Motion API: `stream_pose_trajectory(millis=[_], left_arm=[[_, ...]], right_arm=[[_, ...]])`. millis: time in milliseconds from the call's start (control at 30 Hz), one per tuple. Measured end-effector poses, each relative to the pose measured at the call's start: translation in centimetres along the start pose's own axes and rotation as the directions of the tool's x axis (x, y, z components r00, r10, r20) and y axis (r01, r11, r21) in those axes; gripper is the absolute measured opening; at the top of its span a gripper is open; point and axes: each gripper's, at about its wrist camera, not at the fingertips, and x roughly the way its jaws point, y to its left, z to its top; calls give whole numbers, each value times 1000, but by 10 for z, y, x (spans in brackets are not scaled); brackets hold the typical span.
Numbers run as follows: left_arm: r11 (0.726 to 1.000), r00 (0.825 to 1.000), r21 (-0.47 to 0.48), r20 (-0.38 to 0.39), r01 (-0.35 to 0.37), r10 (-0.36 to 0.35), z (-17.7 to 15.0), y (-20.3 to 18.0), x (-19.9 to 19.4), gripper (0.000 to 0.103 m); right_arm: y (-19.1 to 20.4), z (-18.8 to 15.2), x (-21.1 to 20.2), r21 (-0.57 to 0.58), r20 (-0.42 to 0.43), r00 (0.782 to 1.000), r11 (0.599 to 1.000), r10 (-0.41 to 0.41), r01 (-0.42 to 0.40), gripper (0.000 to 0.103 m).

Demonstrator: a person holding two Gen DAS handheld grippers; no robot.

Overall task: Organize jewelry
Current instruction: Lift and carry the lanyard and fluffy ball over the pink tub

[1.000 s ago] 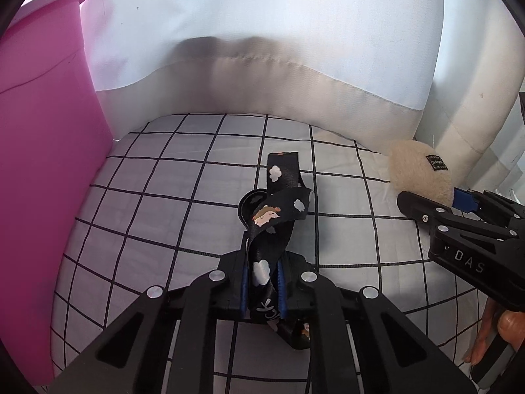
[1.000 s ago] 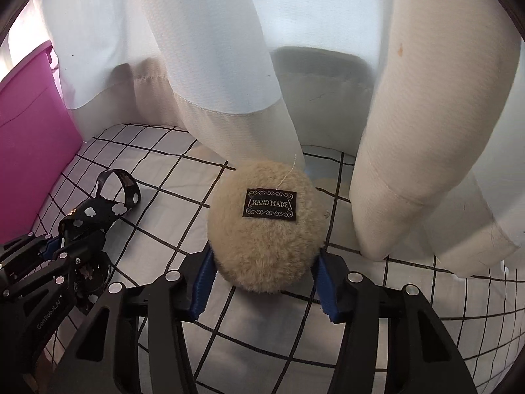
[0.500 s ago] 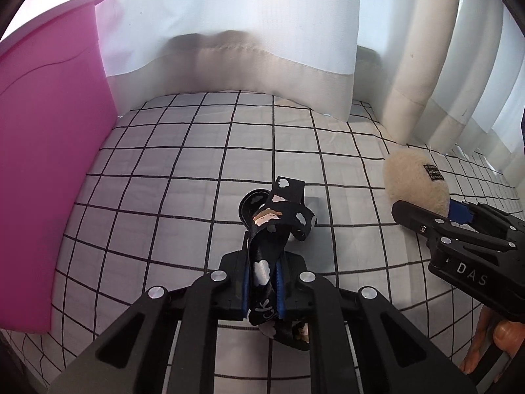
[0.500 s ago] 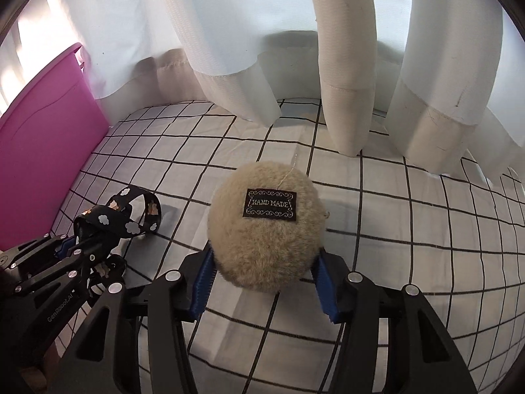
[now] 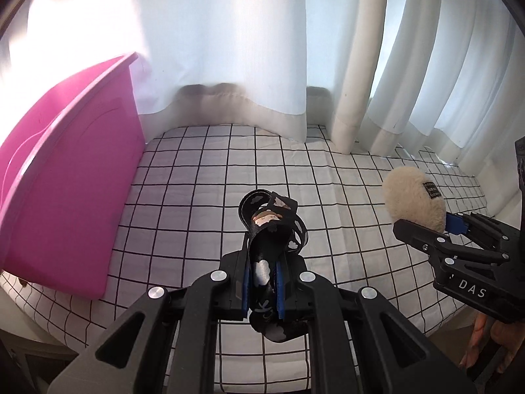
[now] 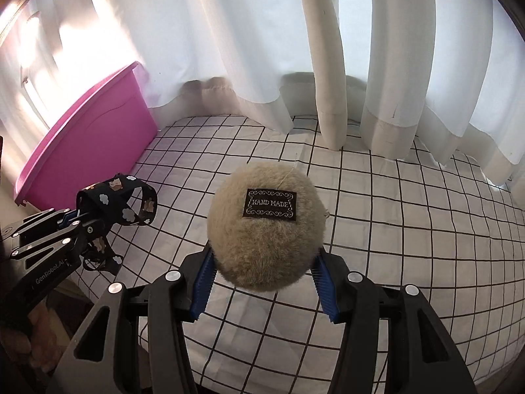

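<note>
pink bin point(image 5: 65, 197): far left, standing on the checked cloth point(image 5: 203, 177), near the white curtain point(image 5: 229, 49).
left gripper point(image 5: 261, 284): fingers narrow, pinched on the black patterned strap point(image 5: 267, 229), which loops up and forward from the blue pads, held above the cloth.
right gripper point(image 6: 264, 280): fingers wide apart, clasping the beige fluffy ball point(image 6: 265, 229) at its sides; a black "hand made" label faces up, above the cloth.

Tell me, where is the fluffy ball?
The fluffy ball sits pinched in the right gripper, above the checked cloth, right of the black ribbon.
</note>
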Motion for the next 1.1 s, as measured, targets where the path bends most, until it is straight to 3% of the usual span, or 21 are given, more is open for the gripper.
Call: stream_pose_trajectory(millis=[233, 467, 733, 900, 1100], left_arm=[[990, 986, -114, 129, -87, 101, 37, 58, -68, 12], [945, 946, -244, 188, -217, 266, 60, 135, -114, 12], [864, 906, -371, 121, -339, 407, 67, 228, -125, 12], [827, 903, -421, 40, -373, 427, 56, 271, -104, 12], [822, 912, -420, -34, -384, 409, 57, 295, -68, 12]], right_arm=[[57, 53, -42, -119, 132, 989, 991, 70, -54, 52], [140, 102, -58, -277, 214, 961, 954, 173, -111, 52], [243, 153, -35, -401, 192, 940, 896, 283, -188, 52], [296, 168, 4, -439, 117, 947, 871, 299, -221, 52], [333, 171, 64, -451, 22, 970, 868, 243, -207, 52]])
